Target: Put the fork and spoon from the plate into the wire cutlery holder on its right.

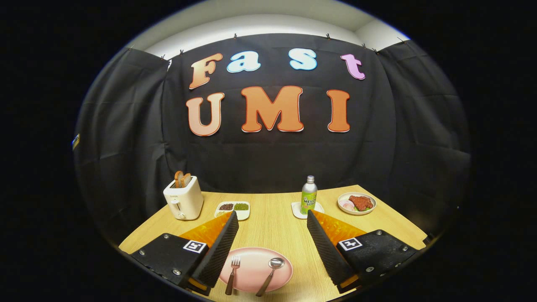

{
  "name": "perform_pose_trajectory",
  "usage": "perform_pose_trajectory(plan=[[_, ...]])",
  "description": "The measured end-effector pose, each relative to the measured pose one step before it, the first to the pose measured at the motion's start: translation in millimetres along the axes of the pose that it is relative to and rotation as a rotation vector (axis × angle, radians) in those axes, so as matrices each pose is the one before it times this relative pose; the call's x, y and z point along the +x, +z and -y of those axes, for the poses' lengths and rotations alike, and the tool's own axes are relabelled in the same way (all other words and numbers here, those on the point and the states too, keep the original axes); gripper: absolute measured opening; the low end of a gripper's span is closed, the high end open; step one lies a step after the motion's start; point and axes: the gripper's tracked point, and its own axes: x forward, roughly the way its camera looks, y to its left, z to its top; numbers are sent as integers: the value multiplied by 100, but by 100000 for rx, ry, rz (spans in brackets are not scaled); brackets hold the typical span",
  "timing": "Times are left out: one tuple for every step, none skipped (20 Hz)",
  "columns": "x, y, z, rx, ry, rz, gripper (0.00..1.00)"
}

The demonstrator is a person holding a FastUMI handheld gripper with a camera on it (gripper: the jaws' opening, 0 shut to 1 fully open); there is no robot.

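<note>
Gripper view: I look along my tongs [272, 218] at a wooden table [272, 226].
My tongs: the two fingers are spread wide apart. They pinch nothing. They hang above the table.
Pink plate [256, 268]: this is my landmark. It sits on the table between my two fingers, close to me. My left finger covers a bit of its left edge.
Fork [233, 272]: it lies on the left part of the pink plate, just beside my left finger. Its prongs point away from me. Its brown handle sticks out over the near rim of the plate.
Spoon [272, 274]: it lies on the right part of the pink plate, near the fork but not touching it. Its bowl points away from me. Its handle also reaches over the near rim.
Green bottle [308, 195]: it stands upright on a small white coaster [298, 210], far behind the pink plate and a little to the right.
Food dish [356, 203]: a round dish with red meat, right of the bottle and well apart from the pink plate.
Toaster [183, 200]: cream, with bread sticking up, far behind the pink plate on the left.
Bean tray [233, 208]: a small white tray with dark and green beans, just right of the toaster, behind the pink plate.
</note>
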Motion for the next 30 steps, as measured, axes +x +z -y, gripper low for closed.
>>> perform_pose_trajectory(plan=[[123, -431, 12, -422, -35, -658, 98], [182, -509, -32, -458, -10, -146, 98], [241, -771, 200, -813, -752, -1314, 98], [281, -1170, 40, -792, -415, -1930, 98], [231, -1014, 86, -545, -459, -2194, 98], [208, -1346, -139, -789, -347, -2577, 98], [288, -1118, -55, -788, -155, -2529, 98], [225, -1174, -238, -365, 307, -2354, 99], [173, -950, -268, -112, 521, -2128, 98], [236, -873, -138, -440, 287, -2074, 99], [226, -808, -190, -568, 121, -1943, 99], [143, -844, -156, -663, 86, -1621, 99], [261, -724, -138, -912, -54, -1595, 99], [261, -884, -153, -863, -123, -1858, 99], [266, -674, -82, -750, -86, -1686, 98], [338, -665, -150, -708, -251, -1666, 97], [294, -603, -66, -601, -328, -1756, 95], [464, -890, -136, -500, 103, -2053, 93], [322, -626, -110, -174, 68, -1936, 90], [155, -679, -322, -158, 275, -1845, 88], [275, -631, -199, -203, 193, -2144, 83], [387, -766, -163, 64, 75, -1963, 81], [377, -636, -223, -55, 393, -1956, 75], [330, -731, -248, -71, 44, -2175, 73], [305, -587, -110, 50, -61, -2040, 68], [258, -563, 24, 102, -280, -2009, 67], [254, -457, -56, 517, -223, -1805, 61], [303, -371, -155, 632, 131, -1403, 58], [203, -281, 84, 293, -568, -1247, 53], [275, -259, 116, 192, -257, -1057, 51]])
